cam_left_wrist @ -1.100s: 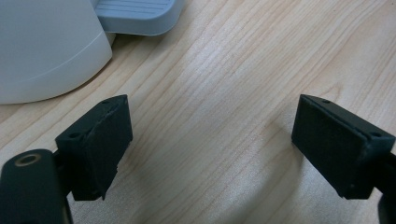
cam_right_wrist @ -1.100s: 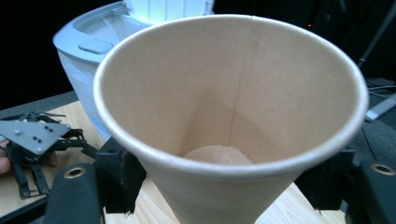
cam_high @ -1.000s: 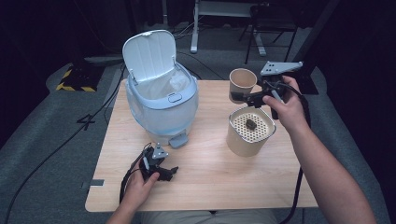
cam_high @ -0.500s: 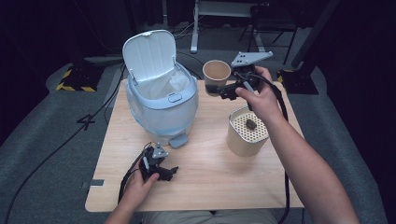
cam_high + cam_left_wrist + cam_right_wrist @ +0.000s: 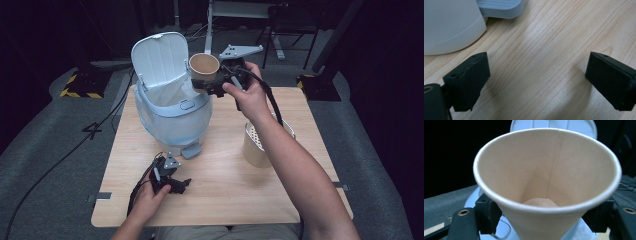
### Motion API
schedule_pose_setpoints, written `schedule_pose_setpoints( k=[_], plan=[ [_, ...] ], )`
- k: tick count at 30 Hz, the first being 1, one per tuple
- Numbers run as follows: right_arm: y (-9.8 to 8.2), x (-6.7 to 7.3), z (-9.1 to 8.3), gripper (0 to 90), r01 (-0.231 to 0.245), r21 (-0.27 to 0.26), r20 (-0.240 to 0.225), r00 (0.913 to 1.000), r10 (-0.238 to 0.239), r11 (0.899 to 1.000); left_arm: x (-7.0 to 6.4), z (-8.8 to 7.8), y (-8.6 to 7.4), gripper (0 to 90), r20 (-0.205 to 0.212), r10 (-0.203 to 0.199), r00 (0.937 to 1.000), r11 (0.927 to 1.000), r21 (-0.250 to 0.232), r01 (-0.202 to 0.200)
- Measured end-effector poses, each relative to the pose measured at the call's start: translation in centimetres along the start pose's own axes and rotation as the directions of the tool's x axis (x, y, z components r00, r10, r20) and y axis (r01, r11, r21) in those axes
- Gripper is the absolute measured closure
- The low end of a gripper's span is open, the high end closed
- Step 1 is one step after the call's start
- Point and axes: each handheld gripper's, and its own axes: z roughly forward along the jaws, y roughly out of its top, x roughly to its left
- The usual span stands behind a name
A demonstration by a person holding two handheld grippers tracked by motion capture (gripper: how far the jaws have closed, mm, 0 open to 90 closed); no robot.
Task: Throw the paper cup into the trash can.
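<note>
Brown paper cup point(image 5: 204, 66), carried from beside the perforated holder point(image 5: 257, 145) across the table point(image 5: 225, 195), now hangs over the open bin point(image 5: 172, 107): disposal is probably next. Right gripper point(image 5: 212, 86) pinches its lower wall. Left gripper point(image 5: 172, 182), jaws just widened and empty, rests near the pedal point(image 5: 500, 8).

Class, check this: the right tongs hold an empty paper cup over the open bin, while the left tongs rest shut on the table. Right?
Not quite. The left tongs are open, jaws wide apart over bare table, as the left gripper view shows. The rest stands.
</note>
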Motion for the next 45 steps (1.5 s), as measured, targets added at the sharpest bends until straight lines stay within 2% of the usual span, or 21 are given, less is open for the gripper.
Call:
schedule_pose_setpoints(
  k=[8, 18, 26, 28, 29, 30, 31, 32, 33, 34, 35, 36, 37, 39, 41, 43, 45],
  plan=[
    [0.4, 0.8, 2.9, 27.7, -0.023, -0.009, -0.007, 0.9997, 0.023, 1.0, 0.0, 0.0, 0.1, 4.1, -0.002, 0.002, 1.0, 1.0, 0.009, -0.002],
    [0.6, 1.4, 5.3, 27.6, -0.014, 0.06, 0.001, 0.9999, 0.014, 0.998, 0.0, 0.0, 0.1, 4.1, -0.002, 0.001, 1.0, 1.0, 0.009, -0.001],
    [0.7, 1.9, 6.7, 27.6, 0.011, 0.135, 0.011, 0.9999, -0.012, 0.991, 0.0, 0.0, 0.1, 4.1, -0.002, 0.001, 1.0, 1.0, 0.009, -0.001],
    [0.7, 2.0, 6.9, 26.9, 0.019, 0.153, 0.013, 0.9997, -0.021, 0.988, 0.0, 0.0, 0.1, 4.1, -0.002, 0.001, 1.0, 1.0, 0.009, -0.001],
    [0.6, 2.0, 6.9, 22.0, 0.032, 0.153, 0.023, 0.9991, -0.036, 0.988, 0.0, 0.0, 0.1, 4.1, -0.002, 0.001, 1.0, 1.0, 0.009, -0.001],
    [0.5, 2.0, 7.0, 12.3, 0.044, 0.141, 0.032, 0.9983, -0.049, 0.989, 0.0, 0.0, 0.1, 4.1, -0.002, 0.001, 1.0, 1.0, 0.009, -0.001],
    [0.4, 1.9, 7.0, 6.9, 0.038, 0.115, 0.032, 0.9986, -0.042, 0.993, 0.0, 0.0, 0.1, 4.1, -0.002, 0.002, 1.0, 1.0, 0.009, -0.002],
    [0.4, 1.9, 7.1, 7.4, -0.004, 0.086, 0.038, 0.9993, 0.001, 0.996, 0.0, 0.0, 0.1, 4.1, -0.001, 0.001, 1.0, 1.0, 0.009, -0.001],
    [0.4, 1.9, 7.1, 12.8, -0.038, 0.067, 0.048, 0.9982, 0.035, 0.997, 0.0, 0.0, 0.1, 4.1, -0.002, 0.002, 1.0, 1.0, 0.009, -0.002],
    [0.5, 1.9, 7.0, 20.7, -0.043, 0.057, 0.061, 0.9974, 0.039, 0.997, 0.0, 0.0, 0.1, 4.1, -0.002, 0.002, 1.0, 1.0, 0.009, -0.002],
    [0.5, 1.9, 6.9, 19.1, -0.033, 0.06, 0.067, 0.9973, 0.029, 0.998, 0.0, 0.0, 0.1, 4.1, -0.002, 0.002, 1.0, 1.0, 0.009, -0.002],
    [0.6, 1.9, 6.8, 12.3, -0.023, 0.065, 0.066, 0.9977, 0.019, 0.998, 0.0, 0.0, 0.1, 4.1, -0.001, 0.001, 1.0, 1.0, 0.009, -0.001],
    [0.5, 1.9, 6.7, 10.3, -0.017, 0.069, 0.054, 0.9985, 0.013, 0.998, 0.0, 0.1, 0.1, 4.0, -0.003, 0.001, 1.0, 1.0, 0.006, -0.001],
    [0.6, 1.9, 6.3, 18.3, -0.007, 0.069, 0.036, 0.9993, 0.004, 0.998, 0.0, 0.0, 0.1, 4.0, -0.001, 0.001, 1.0, 1.0, 0.009, -0.001],
    [0.6, 2.0, 5.9, 13.3, -0.001, 0.066, 0.034, 0.9994, -0.001, 0.998, 0.0, 0.1, 0.1, 3.8, -0.003, 0.0, 1.0, 1.0, 0.006, 0.0],
    [0.7, 2.0, 5.3, 17.2, 0.012, 0.065, 0.023, 0.9997, -0.014, 0.998, 0.0, 0.1, 0.1, 3.7, -0.003, 0.0, 1.0, 1.0, 0.007, 0.0],
    [0.8, 2.0, 4.6, 15.0, 0.009, 0.061, 0.016, 0.9998, -0.01, 0.998, 0.0, 0.1, 0.1, 3.7, -0.004, 0.0, 1.0, 1.0, 0.006, 0.0]
  ],
)
